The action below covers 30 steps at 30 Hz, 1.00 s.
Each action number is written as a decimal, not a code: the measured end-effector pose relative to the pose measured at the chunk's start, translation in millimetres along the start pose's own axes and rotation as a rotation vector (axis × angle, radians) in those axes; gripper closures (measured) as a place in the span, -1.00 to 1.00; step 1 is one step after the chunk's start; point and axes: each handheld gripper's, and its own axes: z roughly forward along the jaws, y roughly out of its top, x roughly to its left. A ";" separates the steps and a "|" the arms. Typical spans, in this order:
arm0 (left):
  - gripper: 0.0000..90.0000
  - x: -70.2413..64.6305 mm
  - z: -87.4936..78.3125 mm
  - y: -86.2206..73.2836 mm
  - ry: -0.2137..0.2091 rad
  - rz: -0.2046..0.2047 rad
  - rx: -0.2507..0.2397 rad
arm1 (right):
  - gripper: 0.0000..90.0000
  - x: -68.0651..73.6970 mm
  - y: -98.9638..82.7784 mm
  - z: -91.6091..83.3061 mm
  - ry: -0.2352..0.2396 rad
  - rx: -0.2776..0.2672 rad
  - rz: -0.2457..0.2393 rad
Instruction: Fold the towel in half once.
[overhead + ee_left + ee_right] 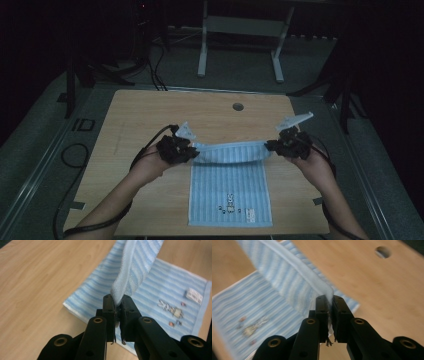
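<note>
I have left claw [187, 151] clenched on 1 far corner of towel [230, 192], right claw [274, 146] clenched on other. Far edge lifted and stretched between claws so fold stays straight; near half lies flat on tabletop [150, 115], anchoring it.

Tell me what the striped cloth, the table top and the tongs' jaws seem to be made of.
Striped cloth: looks like soft woven cotton towelling, matt; ribbed blue-and-white stripes, limp drape between the left tongs and right tongs.
Table top: probably wood-look laminate, smooth with a slight sheen; light grain pattern, round cable hole.
Jaws: seemingly hard black plastic, semi-gloss, with brass-coloured rivets.
</note>
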 end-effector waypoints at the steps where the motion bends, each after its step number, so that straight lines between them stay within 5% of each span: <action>1: 0.85 -6.0 0.5 -4.5 0.008 0.013 0.004 | 0.86 6.4 -7.0 -1.0 0.003 0.001 -0.014; 10: 0.85 -49.8 12.9 -50.2 -0.067 0.042 0.001 | 0.85 50.8 -76.9 9.2 0.083 0.034 0.015; 16: 0.84 -66.3 26.7 -77.4 -0.083 0.029 0.031 | 0.85 65.6 -104.2 16.7 0.151 0.068 0.038; 25: 0.82 -81.7 35.4 -93.0 -0.139 0.033 0.055 | 0.83 70.0 -135.6 14.1 0.209 0.056 0.112; 27: 0.73 -85.0 37.3 -94.7 -0.162 0.033 0.068 | 0.83 71.3 -138.6 14.0 0.212 0.065 0.115; 28: 0.73 -93.0 41.3 -98.2 -0.211 0.049 0.121 | 0.81 72.5 -141.8 13.9 0.213 0.075 0.114; 30: 0.34 -98.4 42.2 -99.6 -0.222 0.031 0.152 | 0.49 75.2 -153.0 13.9 0.259 0.114 0.112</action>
